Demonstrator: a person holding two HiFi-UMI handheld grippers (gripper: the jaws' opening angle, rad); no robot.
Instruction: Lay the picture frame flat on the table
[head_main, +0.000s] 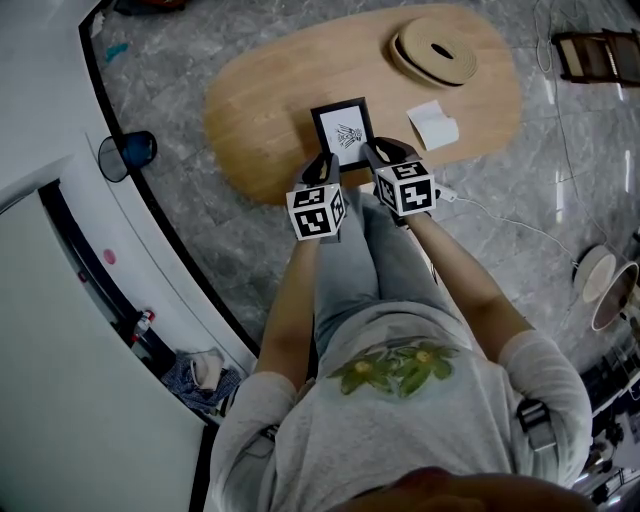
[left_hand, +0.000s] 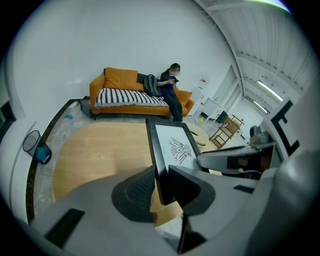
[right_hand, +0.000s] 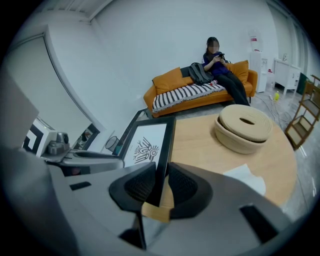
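We pinch the frame (head_main: 343, 130) from both sides: left gripper (head_main: 325, 162) clamped on its left rim, right gripper (head_main: 377, 153) on its right, at the table's (head_main: 260, 100) near edge.

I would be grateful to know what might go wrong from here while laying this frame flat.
The left claw and right claw each pinch only a thin side edge of the picture frame, so it may slip or twist while tipping. It also sits near the front edge of the table, so laid that way it might overhang.
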